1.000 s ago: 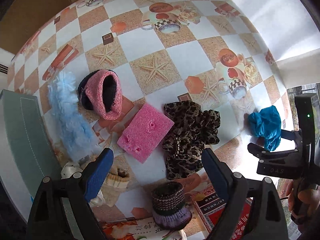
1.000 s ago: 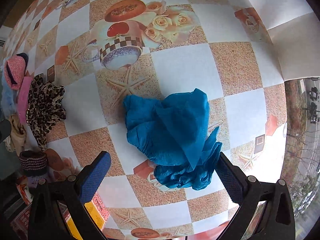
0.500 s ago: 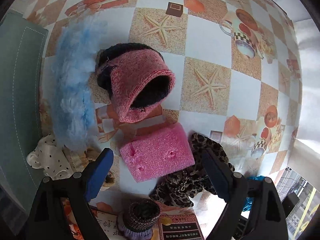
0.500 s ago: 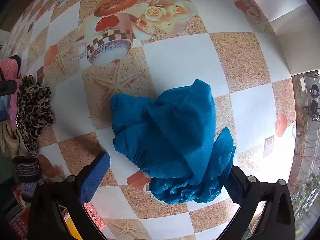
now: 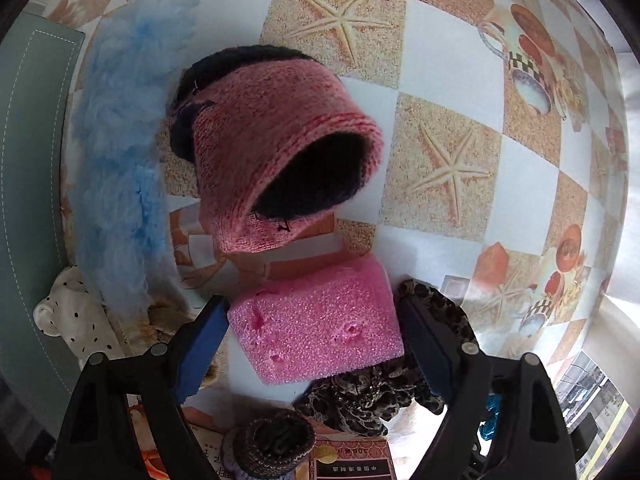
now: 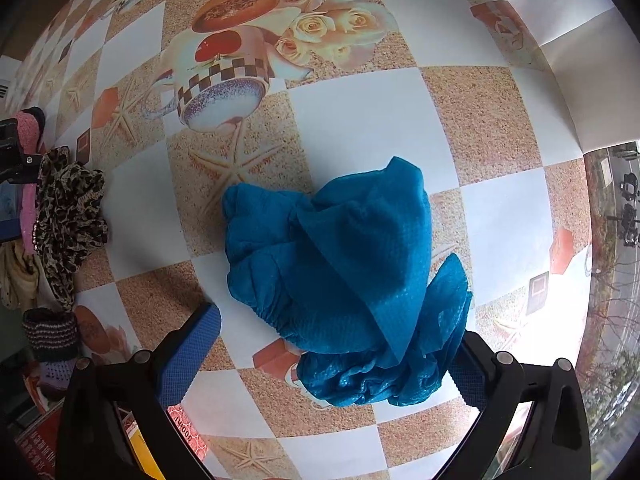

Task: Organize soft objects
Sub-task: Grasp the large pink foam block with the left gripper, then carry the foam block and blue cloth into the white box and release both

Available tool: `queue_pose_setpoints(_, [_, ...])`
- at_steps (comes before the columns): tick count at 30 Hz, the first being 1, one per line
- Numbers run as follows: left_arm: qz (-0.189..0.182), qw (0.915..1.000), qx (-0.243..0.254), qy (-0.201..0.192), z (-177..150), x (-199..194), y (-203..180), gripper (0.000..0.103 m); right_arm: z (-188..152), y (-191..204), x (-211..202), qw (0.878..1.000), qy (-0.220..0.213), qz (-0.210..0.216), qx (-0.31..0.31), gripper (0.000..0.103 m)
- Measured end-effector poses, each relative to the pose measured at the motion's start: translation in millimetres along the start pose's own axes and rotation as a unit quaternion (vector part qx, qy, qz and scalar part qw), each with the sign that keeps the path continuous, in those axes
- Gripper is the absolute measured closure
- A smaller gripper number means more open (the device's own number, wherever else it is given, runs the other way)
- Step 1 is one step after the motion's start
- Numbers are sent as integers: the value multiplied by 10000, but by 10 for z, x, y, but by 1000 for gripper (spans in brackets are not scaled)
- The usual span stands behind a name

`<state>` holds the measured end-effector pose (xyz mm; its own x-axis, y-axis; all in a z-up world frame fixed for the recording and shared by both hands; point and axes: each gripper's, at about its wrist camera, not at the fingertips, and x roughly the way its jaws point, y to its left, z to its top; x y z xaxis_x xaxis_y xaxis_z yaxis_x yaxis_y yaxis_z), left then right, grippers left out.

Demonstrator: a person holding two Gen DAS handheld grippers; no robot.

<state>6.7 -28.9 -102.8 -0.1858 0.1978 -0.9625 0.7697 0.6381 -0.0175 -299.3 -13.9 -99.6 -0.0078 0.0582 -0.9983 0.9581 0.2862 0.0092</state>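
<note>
In the left wrist view my left gripper (image 5: pixel 316 344) is open, its blue pads on either side of a pink sponge block (image 5: pixel 316 332) that lies on the table. Just beyond it lies a pink and black knitted hat (image 5: pixel 276 160). A fluffy light-blue piece (image 5: pixel 120 148) lies to the left. A leopard-print cloth (image 5: pixel 384 396) sits to the right of the sponge. In the right wrist view my right gripper (image 6: pixel 332 356) is open around the near end of a crumpled teal cloth (image 6: pixel 344 272) on the table.
A patterned tablecloth (image 6: pixel 360 120) covers the table. A small striped knitted cup (image 5: pixel 272 444) and a red printed box (image 5: pixel 352 468) sit near the left gripper. A spotted white soft toy (image 5: pixel 76 324) lies at the left by a grey-green mat (image 5: pixel 28 160).
My left gripper has swung left and come down close, so the pink sponge now sits between its pads. My right gripper has moved closer onto the teal cloth.
</note>
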Motion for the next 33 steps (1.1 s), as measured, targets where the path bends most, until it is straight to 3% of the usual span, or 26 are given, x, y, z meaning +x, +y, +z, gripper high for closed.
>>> queue_pose_setpoints(2, [-53, 9999, 120, -98, -34, -49, 6, 24, 2, -75, -7, 9998, -72, 105, 153, 2])
queue_pose_setpoints(4, [-67, 9995, 236, -209, -73, -112, 29, 24, -29, -142, -71, 9995, -216, 41, 245, 15])
queue_pose_setpoints(5, [-75, 9992, 265, -282, -138, -133, -13, 24, -43, -166, -119, 9992, -336, 20, 223, 31])
queue_pose_setpoints(6, [-83, 9988, 299, -367, -175, -169, -27, 24, -54, -188, -170, 9988, -446, 65, 179, 55])
queue_pose_setpoints(7, [-90, 9982, 364, -458, -193, -227, -18, 24, -58, -221, -195, 9985, -455, 257, 179, 69])
queue_pose_setpoints(8, [-99, 9973, 464, -555, -218, -284, -23, 24, -65, -270, -208, 9975, -425, 489, 267, 74])
queue_pose_setpoints(13, [78, 9863, 1195, -1135, -414, -649, -175, 24, -124, -456, -334, 9925, -538, 953, 543, 74])
queue_pose_setpoints(19, [451, 9605, 2101, -1767, -1014, -930, -291, 24, -267, -498, -521, 9899, -626, 1149, 538, 74])
queue_pose_setpoints(25, [594, 9412, 2493, -2200, -1457, -1185, -260, 24, -490, -456, -810, 9860, -762, 1368, 570, 74])
queue_pose_setpoints(33, [608, 9358, 2515, -2393, -1941, -1330, 93, 24, -648, -120, -1350, 9813, -1054, 1579, 306, 74])
